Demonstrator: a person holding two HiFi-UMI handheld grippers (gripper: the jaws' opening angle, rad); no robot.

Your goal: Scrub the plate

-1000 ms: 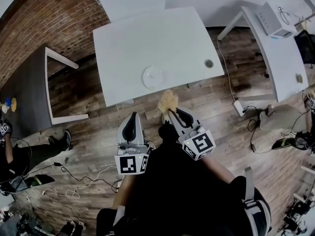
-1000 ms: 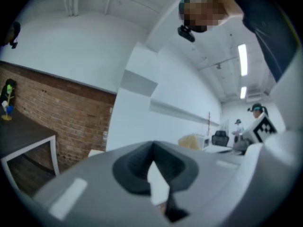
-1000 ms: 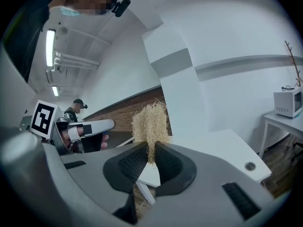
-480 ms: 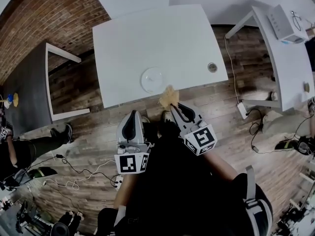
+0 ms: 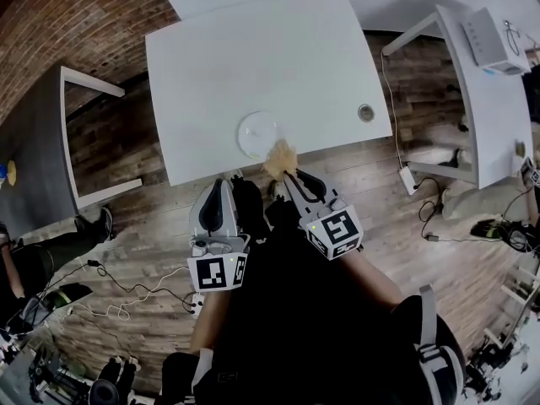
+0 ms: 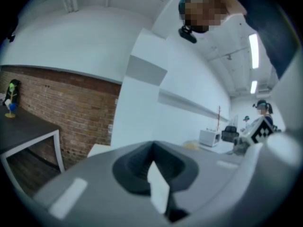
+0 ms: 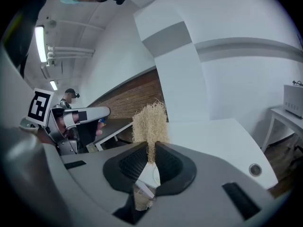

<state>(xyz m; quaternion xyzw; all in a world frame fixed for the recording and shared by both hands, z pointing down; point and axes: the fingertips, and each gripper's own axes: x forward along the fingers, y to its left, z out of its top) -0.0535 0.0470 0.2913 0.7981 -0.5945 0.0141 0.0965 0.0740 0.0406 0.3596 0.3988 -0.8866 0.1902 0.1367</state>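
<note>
A round white plate (image 5: 256,132) lies near the front edge of the white table (image 5: 253,49). My right gripper (image 5: 287,174) is shut on a tan fibre scrubber (image 5: 279,156), whose tuft reaches the plate's near right rim. In the right gripper view the scrubber (image 7: 150,123) stands up between the dark pads of the right gripper (image 7: 150,149), above the table (image 7: 213,136). My left gripper (image 5: 221,186) hangs shut with nothing in it, short of the table's front edge, left of the right one. The left gripper view shows its jaws (image 6: 152,159) together, tilted up at the room.
A cable grommet (image 5: 364,113) sits in the table's right front corner. A grey table (image 5: 34,133) stands to the left, and a second white table (image 5: 485,99) with a white box (image 5: 489,34) to the right. Cables (image 5: 126,298) trail on the wooden floor. A person's legs (image 5: 51,260) are at the left.
The right gripper has carried the scrubber forward and left, from over the floor to the plate's near rim. The left gripper stayed low and shut, and I have moved closer to the table.
</note>
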